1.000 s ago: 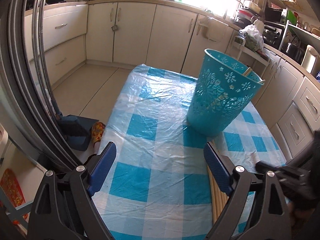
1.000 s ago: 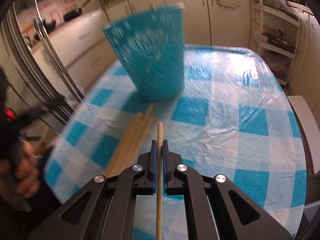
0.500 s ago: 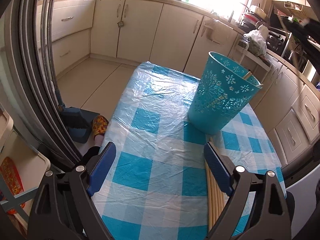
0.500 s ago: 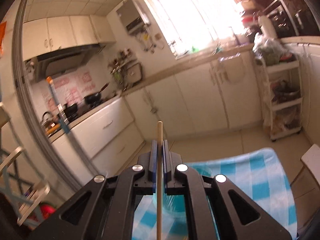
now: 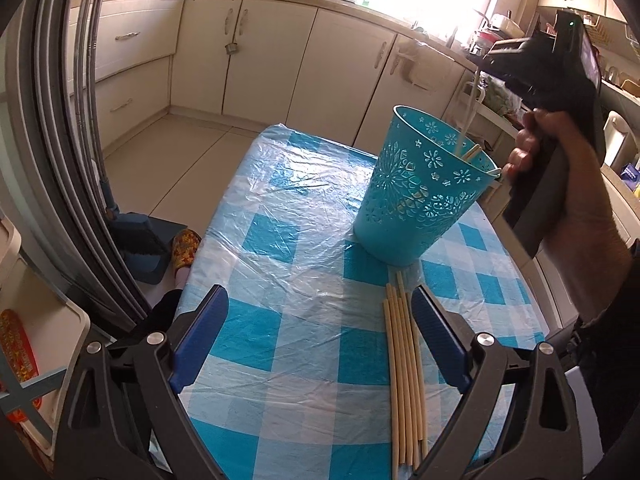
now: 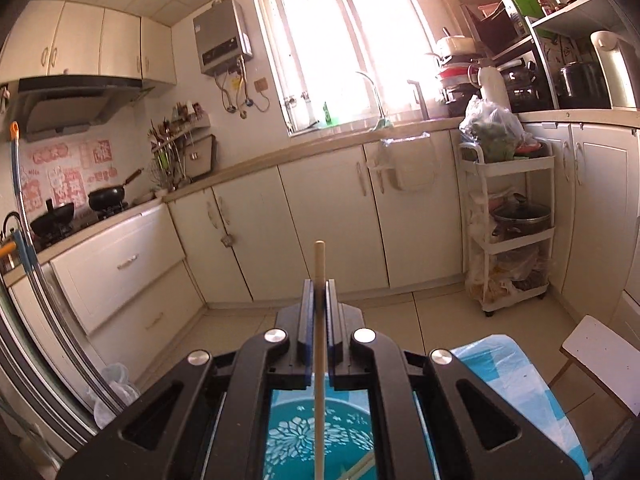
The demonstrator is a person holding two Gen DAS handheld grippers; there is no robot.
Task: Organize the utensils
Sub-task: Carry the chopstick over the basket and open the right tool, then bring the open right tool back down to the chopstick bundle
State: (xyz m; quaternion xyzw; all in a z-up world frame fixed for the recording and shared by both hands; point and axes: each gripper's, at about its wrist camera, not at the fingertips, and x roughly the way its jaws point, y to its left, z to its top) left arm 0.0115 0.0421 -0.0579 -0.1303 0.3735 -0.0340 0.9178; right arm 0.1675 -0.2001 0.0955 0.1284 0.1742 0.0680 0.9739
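A teal perforated basket (image 5: 420, 196) stands on the blue checked tablecloth (image 5: 288, 248); it also shows in the right wrist view (image 6: 320, 440), seen from above. My right gripper (image 6: 319, 288) is shut on a wooden chopstick (image 6: 319, 340), held upright over the basket, its lower end inside the rim. In the left wrist view that chopstick (image 5: 470, 114) looks blurred. A bundle of several chopsticks (image 5: 404, 368) lies on the cloth in front of the basket. My left gripper (image 5: 320, 340) is open and empty, low over the cloth, its right finger beside the bundle. Other chopsticks (image 5: 472, 152) rest in the basket.
The table's left edge drops to the floor, where a dustpan and a slipper (image 5: 186, 246) lie. Metal poles (image 5: 84, 128) stand at the left. Kitchen cabinets (image 6: 328, 236) and a white rolling rack (image 6: 508, 232) stand beyond the table. A white stool (image 6: 600, 360) sits at the right.
My right gripper has lifted the chopstick from the cloth, tipped it upright and brought it over the basket. My left gripper has stayed open and drawn back slightly.
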